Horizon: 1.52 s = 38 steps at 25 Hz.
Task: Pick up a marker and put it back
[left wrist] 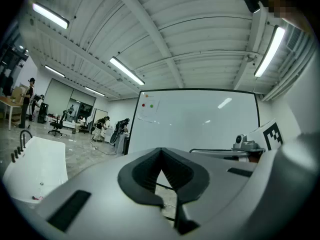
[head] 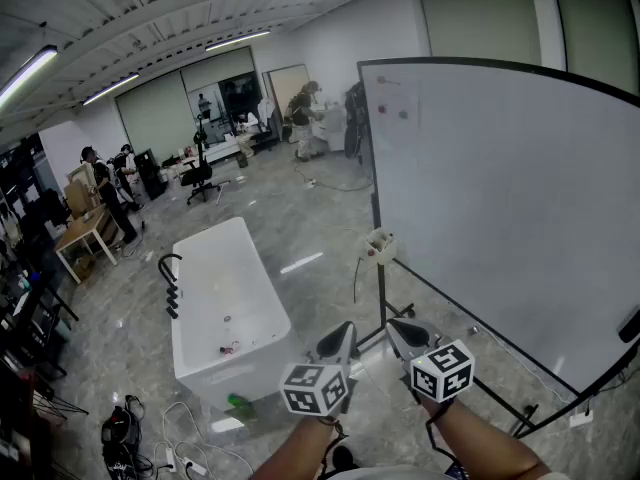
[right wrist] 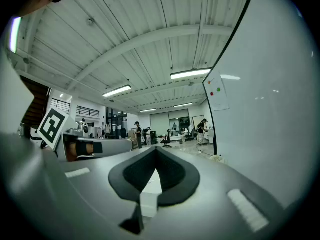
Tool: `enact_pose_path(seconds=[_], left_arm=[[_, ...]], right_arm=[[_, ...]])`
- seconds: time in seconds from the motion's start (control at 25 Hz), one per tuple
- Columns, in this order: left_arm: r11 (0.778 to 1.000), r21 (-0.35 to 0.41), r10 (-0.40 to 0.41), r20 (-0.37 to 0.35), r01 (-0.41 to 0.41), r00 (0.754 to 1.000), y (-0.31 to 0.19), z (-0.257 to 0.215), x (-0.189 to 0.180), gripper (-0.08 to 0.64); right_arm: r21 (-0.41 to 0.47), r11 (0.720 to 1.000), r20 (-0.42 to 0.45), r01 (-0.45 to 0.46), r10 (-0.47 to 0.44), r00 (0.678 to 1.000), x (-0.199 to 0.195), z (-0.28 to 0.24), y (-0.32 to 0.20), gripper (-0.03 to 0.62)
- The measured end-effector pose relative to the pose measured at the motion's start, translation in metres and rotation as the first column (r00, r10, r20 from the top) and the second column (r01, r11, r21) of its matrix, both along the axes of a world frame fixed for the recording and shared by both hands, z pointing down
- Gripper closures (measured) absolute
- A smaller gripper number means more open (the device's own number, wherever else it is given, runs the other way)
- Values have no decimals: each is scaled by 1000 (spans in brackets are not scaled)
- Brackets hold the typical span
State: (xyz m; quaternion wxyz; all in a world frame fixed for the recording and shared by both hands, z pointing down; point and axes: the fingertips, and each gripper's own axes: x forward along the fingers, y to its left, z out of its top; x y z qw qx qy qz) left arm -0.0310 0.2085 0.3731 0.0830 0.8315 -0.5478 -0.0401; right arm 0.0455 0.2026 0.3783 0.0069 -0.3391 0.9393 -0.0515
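Note:
I cannot make out a marker in any view. A large whiteboard (head: 510, 208) on a wheeled stand fills the right side, with a red and a green magnet (head: 381, 109) near its top left corner. A small pale holder (head: 380, 245) hangs on its left edge. My left gripper (head: 340, 342) and right gripper (head: 405, 336) are held side by side low in the head view, pointing toward the board's foot. Both are shut with nothing between the pads. The left gripper (left wrist: 160, 156) faces the whiteboard (left wrist: 200, 119). The right gripper (right wrist: 156, 154) has the board (right wrist: 270, 114) along its right.
A white bathtub (head: 225, 308) with a black tap stands on the floor at the left of the grippers. Cables and a power strip (head: 185, 463) lie near its front end. The stand's black legs (head: 520, 408) run across the floor. People and desks (head: 95, 223) are far off.

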Motion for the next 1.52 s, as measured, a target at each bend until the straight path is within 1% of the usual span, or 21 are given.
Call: enact_pose_path(seconds=[0.36,0.68,0.88,1.0,1.32,1.52], left_arm=[[1000,-20,7,1,-7,1000,-2,5,-5,558],[999,-36,29,-9,-29,1000,-23,12,-15,558],[999,-44,26,-16,-27,1000,-57,20,-39,558],[998,-52,39,-23,-40,999,-78,26,-55,558],[992,-71,100,-29,-102,995,-150,36,-115,558],[983,-91,158,-19,-159,987,-183,44,-140,558]], right_arm=[[-8,1000,11,-9,9,1000,-3,1,-2,591],[-31,999,16,-26,26,1000,-13,8,-20,589],[-43,998,16,-38,38,999,-30,16,-53,589],[-52,997,3,-53,53,999,-43,24,-73,589],[-82,989,-31,-125,123,992,-94,43,-144,589],[-106,976,-50,-188,183,982,-115,54,-179,588]])
